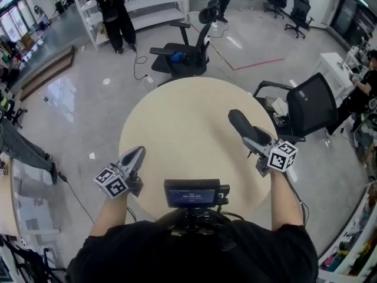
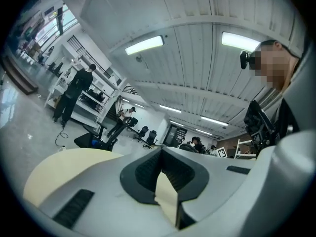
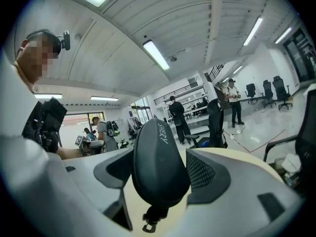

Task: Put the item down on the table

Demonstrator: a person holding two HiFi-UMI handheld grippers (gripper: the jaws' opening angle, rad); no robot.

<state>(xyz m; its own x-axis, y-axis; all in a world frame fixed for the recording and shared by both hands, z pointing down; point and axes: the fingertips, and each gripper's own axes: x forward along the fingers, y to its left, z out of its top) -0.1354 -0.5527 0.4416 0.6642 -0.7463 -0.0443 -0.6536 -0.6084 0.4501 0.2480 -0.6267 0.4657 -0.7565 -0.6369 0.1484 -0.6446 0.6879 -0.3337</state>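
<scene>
A dark oval zip case (image 1: pixel 242 125) is held above the right side of the round beige table (image 1: pixel 177 128). My right gripper (image 1: pixel 257 141) is shut on it, gripping its near end. In the right gripper view the case (image 3: pixel 157 162) stands upright between the two jaws, its zip pull (image 3: pixel 148 226) hanging below. At the table's near left edge, my left gripper (image 1: pixel 135 155) is shut with nothing in it. In the left gripper view the left gripper's (image 2: pixel 161 152) pads meet at their tips, with the table top showing through the gap behind them.
A black office chair (image 1: pixel 185 52) stands beyond the table and another (image 1: pixel 309 105) at its right. A small screen on a chest mount (image 1: pixel 191 192) sits at the near table edge. A person (image 1: pixel 115 10) stands by white shelving at the far left.
</scene>
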